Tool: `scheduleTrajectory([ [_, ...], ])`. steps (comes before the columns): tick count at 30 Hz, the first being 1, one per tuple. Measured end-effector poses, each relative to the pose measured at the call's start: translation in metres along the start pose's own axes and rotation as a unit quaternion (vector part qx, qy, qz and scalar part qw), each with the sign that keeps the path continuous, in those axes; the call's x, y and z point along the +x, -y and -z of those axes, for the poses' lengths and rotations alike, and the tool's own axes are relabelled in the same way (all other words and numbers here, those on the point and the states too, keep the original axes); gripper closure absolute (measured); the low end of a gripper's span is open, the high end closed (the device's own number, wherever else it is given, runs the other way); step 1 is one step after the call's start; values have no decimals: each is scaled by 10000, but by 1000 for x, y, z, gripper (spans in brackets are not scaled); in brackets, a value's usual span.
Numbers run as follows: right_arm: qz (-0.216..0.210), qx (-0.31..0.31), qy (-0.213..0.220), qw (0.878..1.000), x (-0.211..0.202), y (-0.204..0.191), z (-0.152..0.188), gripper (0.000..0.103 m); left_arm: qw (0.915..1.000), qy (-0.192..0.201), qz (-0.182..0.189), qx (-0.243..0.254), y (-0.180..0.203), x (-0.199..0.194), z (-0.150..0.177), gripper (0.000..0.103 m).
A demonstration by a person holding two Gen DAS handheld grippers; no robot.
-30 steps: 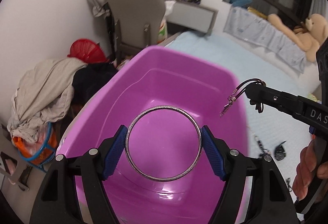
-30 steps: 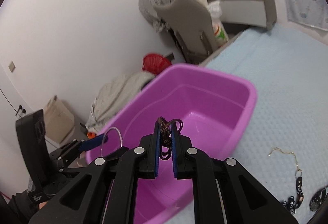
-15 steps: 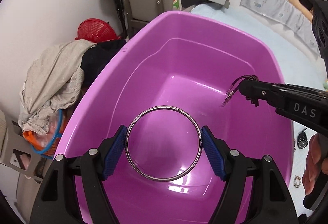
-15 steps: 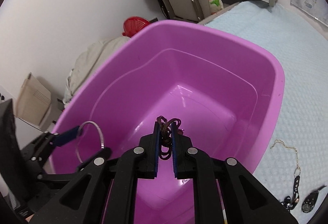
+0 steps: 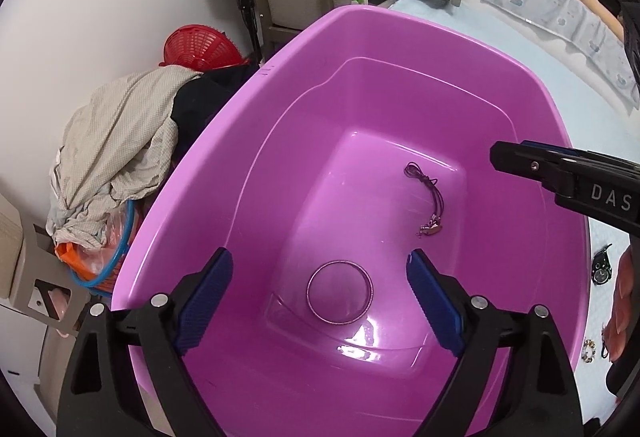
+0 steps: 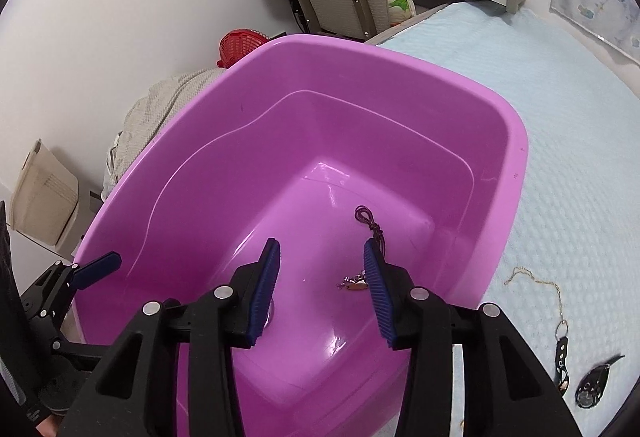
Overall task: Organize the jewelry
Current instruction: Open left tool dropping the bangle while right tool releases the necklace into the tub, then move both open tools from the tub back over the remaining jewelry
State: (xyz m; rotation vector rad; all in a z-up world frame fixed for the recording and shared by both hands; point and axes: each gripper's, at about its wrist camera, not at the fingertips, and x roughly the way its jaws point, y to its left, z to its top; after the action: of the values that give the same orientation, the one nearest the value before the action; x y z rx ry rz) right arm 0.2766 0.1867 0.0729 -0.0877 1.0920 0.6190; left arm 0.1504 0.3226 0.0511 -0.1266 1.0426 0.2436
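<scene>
1. Left wrist view: left gripper [image 5: 316, 301] jaws opening, empty; bangle [image 5: 340, 292] lies on purple tub [image 5: 400, 17] floor.
2. Right gripper [image 6: 320, 279] jaws opening, empty; cord necklace [image 6: 370, 227] lies below.
3. Advice: lift both straight up, clear of the rim.

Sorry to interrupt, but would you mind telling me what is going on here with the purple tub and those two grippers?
A person holding a gripper in each hand is sorting jewelry into the purple tub on the bed. The metal bangle and the dark cord necklace both lie on the tub's floor. The left gripper and right gripper hang over the tub, jaws opening, gripping nothing. A thin gold chain and a watch lie on the blue bedcover.
</scene>
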Motion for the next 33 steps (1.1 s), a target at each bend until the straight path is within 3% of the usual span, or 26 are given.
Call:
scheduleTrajectory([
  [33, -150, 144, 77, 9998, -24, -3, 20, 61, 9995, 126, -58, -296, -4, -19, 14, 16],
])
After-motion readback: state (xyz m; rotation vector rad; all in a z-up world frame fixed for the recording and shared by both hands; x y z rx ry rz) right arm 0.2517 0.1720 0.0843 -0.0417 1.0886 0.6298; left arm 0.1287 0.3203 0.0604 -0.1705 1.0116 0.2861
